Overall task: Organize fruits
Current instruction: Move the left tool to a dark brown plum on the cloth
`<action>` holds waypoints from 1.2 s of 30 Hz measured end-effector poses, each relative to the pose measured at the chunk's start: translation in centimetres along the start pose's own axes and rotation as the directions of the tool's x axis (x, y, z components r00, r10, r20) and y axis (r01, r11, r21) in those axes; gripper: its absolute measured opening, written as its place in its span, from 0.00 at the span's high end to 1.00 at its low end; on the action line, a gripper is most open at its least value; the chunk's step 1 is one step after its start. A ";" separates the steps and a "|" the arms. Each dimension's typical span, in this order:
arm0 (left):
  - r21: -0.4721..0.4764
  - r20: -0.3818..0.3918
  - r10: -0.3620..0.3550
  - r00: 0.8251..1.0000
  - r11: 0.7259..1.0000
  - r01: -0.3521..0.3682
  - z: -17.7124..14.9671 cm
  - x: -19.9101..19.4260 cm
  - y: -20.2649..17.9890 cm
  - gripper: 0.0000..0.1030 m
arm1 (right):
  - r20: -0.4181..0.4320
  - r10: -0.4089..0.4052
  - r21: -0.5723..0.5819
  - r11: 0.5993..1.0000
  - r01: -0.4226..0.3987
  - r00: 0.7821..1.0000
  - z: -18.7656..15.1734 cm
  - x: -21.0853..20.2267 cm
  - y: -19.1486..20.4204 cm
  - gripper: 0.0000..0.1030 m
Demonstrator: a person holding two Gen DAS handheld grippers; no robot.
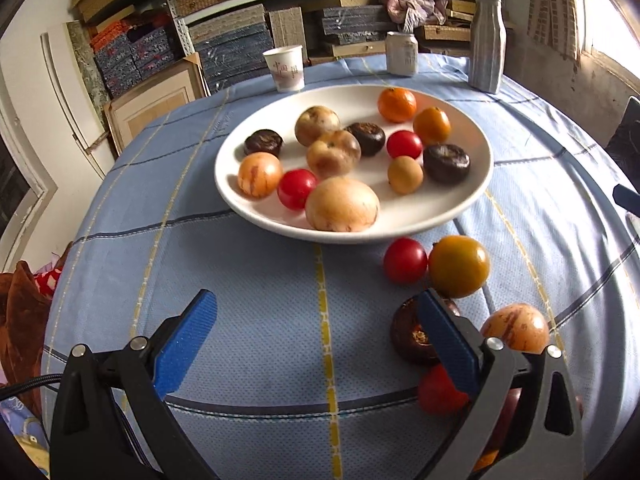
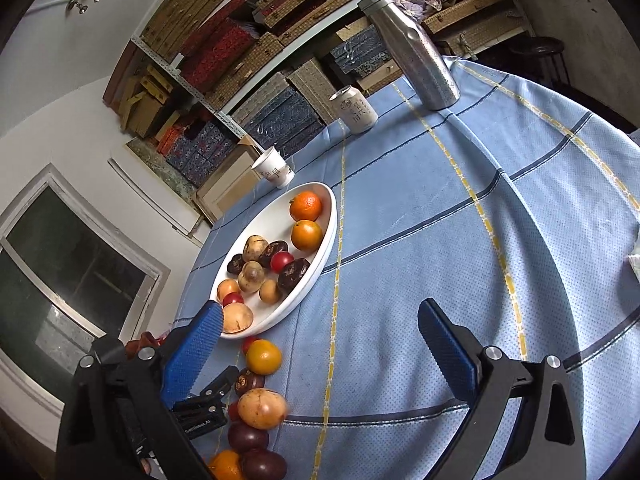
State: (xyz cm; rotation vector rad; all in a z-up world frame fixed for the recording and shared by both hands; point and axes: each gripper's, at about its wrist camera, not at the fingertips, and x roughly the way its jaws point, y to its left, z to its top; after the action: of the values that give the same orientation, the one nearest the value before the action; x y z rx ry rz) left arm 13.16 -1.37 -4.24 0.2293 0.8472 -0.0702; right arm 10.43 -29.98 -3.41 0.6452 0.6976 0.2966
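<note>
A white plate (image 1: 256, 216) holds several fruits: oranges, red tomatoes, dark chestnut-like fruits and tan fruits. It also shows in the right wrist view (image 2: 320, 264). Loose fruits lie on the cloth in front of it: a red tomato (image 1: 405, 261), a yellow-orange fruit (image 1: 459, 266), a dark brown fruit (image 1: 408, 334), a striped tan fruit (image 1: 516, 328) and another red one (image 1: 440, 392). My left gripper (image 1: 316, 340) is open and empty, its right finger over the dark fruit. My right gripper (image 2: 320, 344) is open and empty above bare cloth, right of the loose fruits (image 2: 262, 408).
A paper cup (image 1: 285, 68), a white can (image 1: 401, 54) and a silver bottle (image 1: 486, 42) stand at the far edge of the blue checked tablecloth (image 1: 256, 320). Shelves of boxes stand behind the table. The left gripper's body (image 2: 204, 404) lies beside the loose fruits.
</note>
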 end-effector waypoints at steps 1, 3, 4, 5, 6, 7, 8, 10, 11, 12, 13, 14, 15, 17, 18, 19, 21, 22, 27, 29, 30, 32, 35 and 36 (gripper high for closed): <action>-0.003 0.001 -0.008 1.000 1.000 0.008 0.0 0.0 0.0 0.04 | -0.005 0.003 0.006 1.000 -0.003 1.000 0.0 0.1 -0.1 0.04; -0.005 -0.002 -0.035 0.999 0.999 0.035 0.0 0.0 0.1 0.04 | -0.014 0.009 0.017 1.000 -0.009 1.000 0.0 0.2 -0.2 0.04; -0.007 -0.008 -0.058 0.998 0.998 0.058 0.0 0.1 0.1 0.04 | -0.017 0.011 0.021 1.000 -0.010 1.000 0.0 0.3 -0.3 0.04; -0.004 -0.022 -0.092 0.995 0.996 0.092 -0.1 0.3 -0.1 0.04 | -0.021 0.011 0.024 1.000 -0.010 1.000 0.0 0.3 -0.3 0.04; 0.000 -0.027 -0.103 0.994 0.995 0.103 0.0 0.4 -0.3 0.04 | -0.023 0.011 0.028 1.000 -0.010 1.000 0.0 0.4 -0.4 0.04; 0.006 -0.028 -0.107 0.994 0.994 0.107 -0.1 0.4 -0.5 0.04 | -0.025 0.011 0.031 0.999 -0.010 1.000 0.0 0.4 -0.4 0.04; 0.019 -0.030 -0.113 0.993 0.993 0.113 0.0 0.4 -0.7 0.04 | -0.027 0.012 0.034 0.999 -0.011 1.000 0.0 0.5 -0.5 0.04; 0.024 -0.039 -0.126 0.991 0.992 0.127 0.1 0.6 -1.1 0.04 | -0.032 0.012 0.039 0.999 -0.011 0.999 0.0 0.5 -0.6 0.04; 0.019 -0.048 -0.140 0.989 0.990 0.141 0.1 0.7 -1.1 0.04 | -0.035 0.011 0.042 0.999 -0.010 0.999 -0.1 0.6 -0.6 0.04; 0.011 -0.059 -0.154 0.986 0.988 0.155 0.1 0.9 -0.9 0.04 | -0.039 0.012 0.046 0.999 -0.010 0.999 -0.1 0.7 -0.7 0.04; 0.006 -0.065 -0.164 0.984 0.986 0.164 0.2 0.9 -0.8 0.04 | -0.042 0.013 0.049 0.999 -0.011 0.999 -0.1 0.7 -0.7 0.04; -0.006 -0.074 -0.175 0.982 0.984 0.175 0.2 1.2 -0.5 0.04 | -0.046 0.016 0.053 0.999 -0.013 0.999 -0.1 0.8 -0.8 0.04; -0.016 -0.077 -0.175 0.982 0.985 0.174 0.3 1.2 -0.2 0.04 | -0.049 0.016 0.056 0.998 -0.013 0.999 -0.1 0.8 -0.9 0.04; -0.035 -0.068 -0.106 0.992 0.994 0.104 0.5 1.0 1.1 0.04 | -0.050 0.015 0.060 0.998 -0.012 0.999 0.0 0.9 -0.9 0.04; -0.055 -0.060 -0.058 0.997 0.997 0.055 0.5 0.7 2.1 0.04 | -0.049 0.015 0.063 0.998 -0.012 0.999 0.0 0.8 -1.0 0.04; -0.074 -0.061 -0.020 0.998 0.997 0.015 0.5 0.6 3.0 0.04 | -0.047 0.017 0.066 0.998 -0.014 0.999 0.0 0.8 -1.0 0.04; -0.140 -0.062 0.000 0.998 0.990 -0.009 0.1 0.3 5.3 0.04 | -0.042 0.020 0.073 0.997 -0.017 0.999 0.1 0.6 -1.1 0.04; -0.182 -0.056 -0.036 0.998 0.983 0.025 -0.2 0.1 6.4 0.04 | -0.041 0.022 0.075 0.997 -0.019 0.999 0.1 0.6 -1.2 0.04; -0.243 -0.009 -0.120 0.993 0.963 0.115 -0.9 -1.2 7.5 0.04 | -0.041 0.026 0.065 0.998 -0.023 0.999 0.0 0.6 -0.9 0.04; -0.195 -0.006 -0.139 0.990 0.971 0.135 -1.0 -1.5 6.0 0.04 | -0.042 0.024 0.066 0.998 -0.021 0.999 0.0 0.6 -1.0 0.04; -0.163 -0.008 -0.135 0.991 0.978 0.132 -1.1 -1.5 5.3 0.04 | -0.042 0.023 0.070 0.997 -0.020 0.999 0.0 0.6 -1.0 0.04; -0.085 -0.012 -0.081 0.997 0.993 0.080 -1.3 -1.6 3.5 0.04 | -0.041 0.023 0.073 0.997 -0.020 0.999 0.1 0.5 -1.1 0.04; -0.039 -0.003 -0.085 0.996 0.996 0.084 -1.3 -1.6 2.1 0.04 | -0.041 0.025 0.069 0.997 -0.022 0.999 0.1 0.5 -1.1 0.04; -0.032 -0.002 -0.113 0.994 0.993 0.113 -1.2 -1.6 2.0 0.04 | -0.042 0.026 0.068 0.997 -0.024 0.999 0.1 0.6 -1.1 0.04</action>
State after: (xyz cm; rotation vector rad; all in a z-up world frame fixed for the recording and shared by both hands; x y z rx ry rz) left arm 11.48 0.77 -3.45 0.1519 0.8644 -0.1621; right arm 10.97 -30.57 -4.31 0.7142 0.7436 0.3117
